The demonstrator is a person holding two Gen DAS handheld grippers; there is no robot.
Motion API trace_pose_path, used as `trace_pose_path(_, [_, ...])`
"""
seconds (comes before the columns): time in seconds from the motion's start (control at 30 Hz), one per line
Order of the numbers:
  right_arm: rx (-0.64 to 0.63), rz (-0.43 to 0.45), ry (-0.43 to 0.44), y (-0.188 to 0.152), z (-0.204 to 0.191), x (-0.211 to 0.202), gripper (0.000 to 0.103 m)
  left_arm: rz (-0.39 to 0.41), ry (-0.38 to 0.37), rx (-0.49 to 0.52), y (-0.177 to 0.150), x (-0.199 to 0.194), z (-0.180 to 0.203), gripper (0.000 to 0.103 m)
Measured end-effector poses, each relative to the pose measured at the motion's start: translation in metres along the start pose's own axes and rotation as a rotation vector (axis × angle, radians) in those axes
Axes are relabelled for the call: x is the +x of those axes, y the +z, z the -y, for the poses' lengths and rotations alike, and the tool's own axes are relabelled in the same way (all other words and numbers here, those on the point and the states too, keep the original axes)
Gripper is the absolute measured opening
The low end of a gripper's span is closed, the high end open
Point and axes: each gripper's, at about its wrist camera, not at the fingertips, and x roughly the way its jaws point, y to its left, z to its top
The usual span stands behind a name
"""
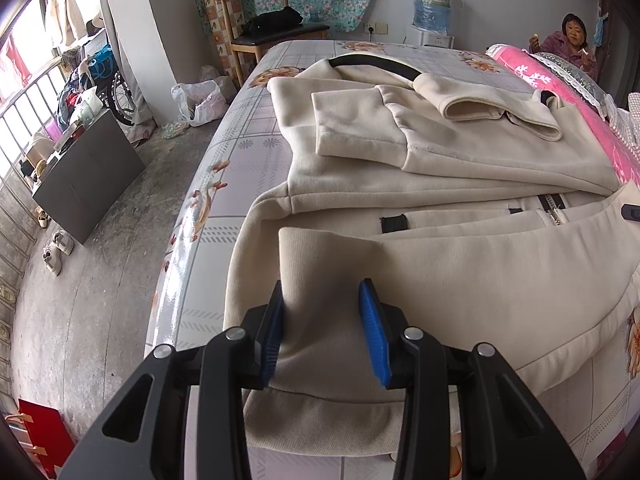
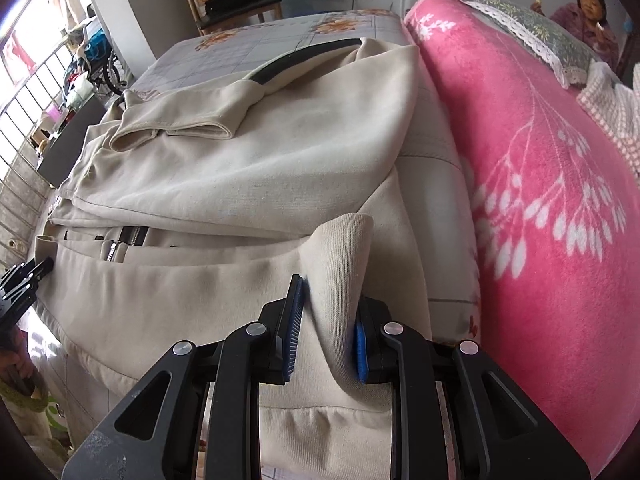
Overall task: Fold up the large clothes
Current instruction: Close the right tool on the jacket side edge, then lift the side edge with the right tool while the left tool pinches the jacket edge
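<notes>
A large cream zip-up jacket [image 1: 460,280] lies on the bed, its sleeves folded across the chest and its zipper [image 1: 554,208] in the middle. My left gripper [image 1: 322,292] is shut on a raised bunch of the near hem at the jacket's left side. In the right wrist view the same jacket [image 2: 240,168] spreads ahead. There my right gripper [image 2: 329,290] is shut on an upright pinch of hem fabric at the right side. The tip of the left gripper [image 2: 24,276] shows at that view's left edge.
A floral bed sheet [image 1: 224,200] covers the bed, whose edge drops to a concrete floor [image 1: 100,300] on the left. A rolled pink blanket [image 2: 540,200] borders the jacket on the right. A person [image 1: 572,44] sits beyond it. A wooden chair [image 1: 264,32] and dark cabinet [image 1: 88,176] stand farther off.
</notes>
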Motion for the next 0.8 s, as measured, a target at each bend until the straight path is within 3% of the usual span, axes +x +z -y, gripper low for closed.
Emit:
trace_pose_path(0.3, [-0.109, 0.014, -0.055, -0.013, -0.019, -0.015, 0.013, -0.008, 0.011, 0.004, 0.001, 0.000, 0.002, 0.036])
trace_pose_path(0.53, [-0.169, 0.012, -0.157, -0.015, -0.032, -0.004, 0.013, -0.021, 0.018, 0.006, 0.003, 0.002, 0.004, 0.036])
trace_pose_path(0.8, [-0.173, 0.008, -0.178, -0.016, -0.033, -0.002, 0.014, -0.025, 0.021, 0.007, 0.004, 0.001, 0.004, 0.036])
